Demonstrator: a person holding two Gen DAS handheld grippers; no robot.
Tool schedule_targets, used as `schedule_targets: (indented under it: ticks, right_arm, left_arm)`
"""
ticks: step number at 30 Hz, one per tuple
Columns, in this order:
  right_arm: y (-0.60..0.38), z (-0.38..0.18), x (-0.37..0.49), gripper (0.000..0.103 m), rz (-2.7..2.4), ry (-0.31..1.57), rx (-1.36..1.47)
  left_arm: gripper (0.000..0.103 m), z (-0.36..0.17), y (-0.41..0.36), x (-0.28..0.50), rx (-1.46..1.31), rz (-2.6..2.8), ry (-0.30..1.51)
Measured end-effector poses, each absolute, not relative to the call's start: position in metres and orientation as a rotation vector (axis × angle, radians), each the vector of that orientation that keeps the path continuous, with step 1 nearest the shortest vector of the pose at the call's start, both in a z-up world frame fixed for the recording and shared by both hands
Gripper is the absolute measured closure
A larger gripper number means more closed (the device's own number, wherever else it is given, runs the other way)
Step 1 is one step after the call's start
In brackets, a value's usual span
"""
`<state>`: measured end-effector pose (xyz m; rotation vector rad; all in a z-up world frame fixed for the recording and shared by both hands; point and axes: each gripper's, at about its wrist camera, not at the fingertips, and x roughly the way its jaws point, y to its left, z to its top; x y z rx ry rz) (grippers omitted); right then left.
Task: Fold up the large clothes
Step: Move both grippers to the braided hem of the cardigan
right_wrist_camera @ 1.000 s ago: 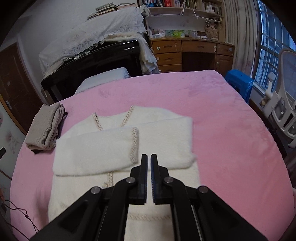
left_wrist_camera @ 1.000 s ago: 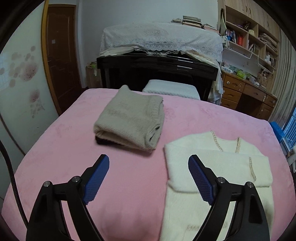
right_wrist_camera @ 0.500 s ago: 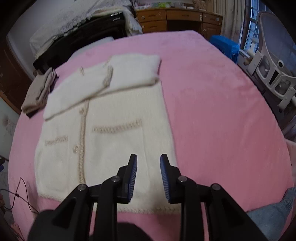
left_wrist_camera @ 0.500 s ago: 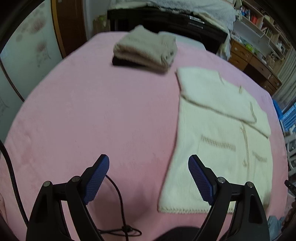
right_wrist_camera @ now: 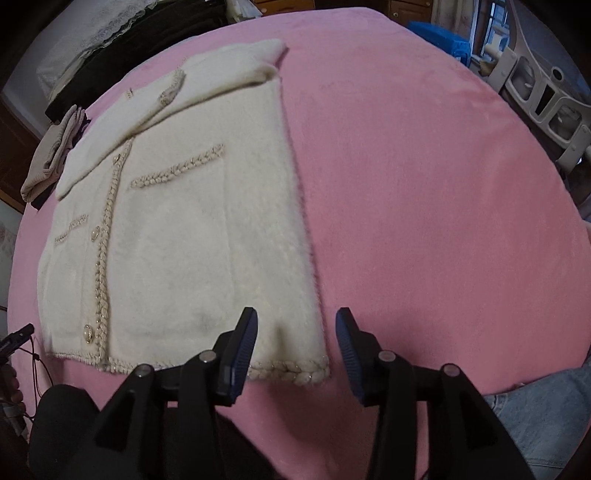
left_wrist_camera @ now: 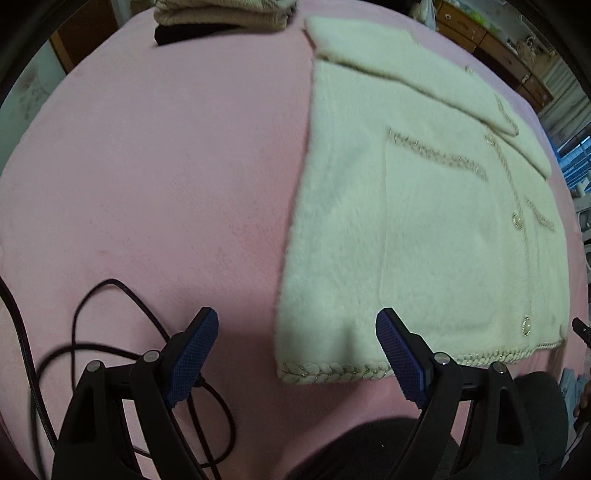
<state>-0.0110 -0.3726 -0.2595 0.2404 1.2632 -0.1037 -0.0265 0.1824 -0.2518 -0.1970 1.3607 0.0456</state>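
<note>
The cream cardigan (left_wrist_camera: 424,221) lies flat on the pink bed (left_wrist_camera: 166,184), its braided hem (right_wrist_camera: 291,371) just ahead of both tools. The left hand-held gripper (left_wrist_camera: 295,354) stands wide and empty; the right hand-held gripper (right_wrist_camera: 295,350) is opening, nothing pinched — each should straddle its own hem corner squarely before closing.

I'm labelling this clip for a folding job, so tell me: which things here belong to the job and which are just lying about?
Belongs to the job:
- cream cardigan, flat on the pink blanket, sleeves folded across its chest
- left gripper, jaws wide over its near hem corner
- right gripper, jaws opening over the other hem corner

Lying about:
- folded beige garment
- black cable
- blue stool
</note>
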Motion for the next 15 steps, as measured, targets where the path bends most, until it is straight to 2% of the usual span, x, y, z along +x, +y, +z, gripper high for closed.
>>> schedule_targets:
  ticks: [15]
  right_arm:
    - [-0.361,-0.291,-0.006,0.057,-0.062,1.343,0.233]
  left_arm:
    - [0.017,-0.289,0.188,-0.038,-0.242,0.012,1.488]
